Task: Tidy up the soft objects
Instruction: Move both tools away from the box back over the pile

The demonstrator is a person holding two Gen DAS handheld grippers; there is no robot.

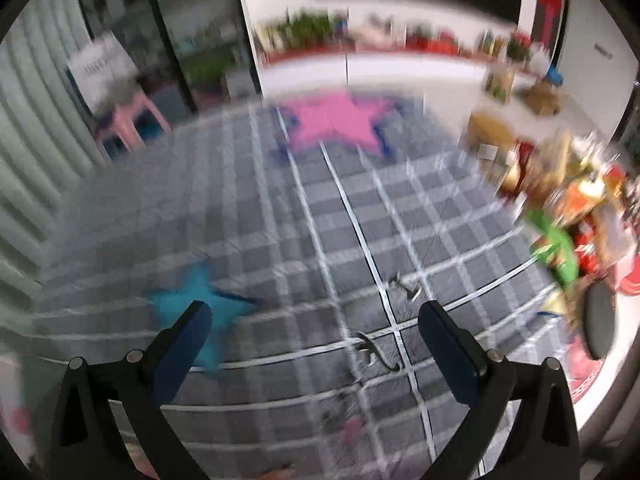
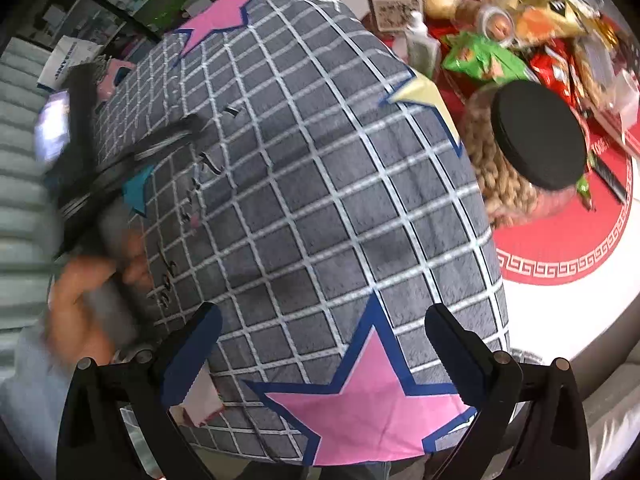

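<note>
- Up front in the left wrist view, one left gripper shows two dark fingers set wide apart, gripping nothing.
- Under them spreads one grey cushion of soft fabric, checked with white lines; the picture is blurred.
- Two star patches are countable on it here: one pink star at the far end, one teal star just behind the left finger.
- At the right edge sits a heap of snack packets, too smeared to count.
- From the right wrist view, the right gripper also has its two fingers spread, straddling the cushion's near corner; whether they touch it I cannot tell.
- Here the cushion bulges plump and shows four stars: two pink, one pale yellow star, one teal.
- Beside it on the white bench, one round red mat carries a peanut jar with a flat black lid.
</note>
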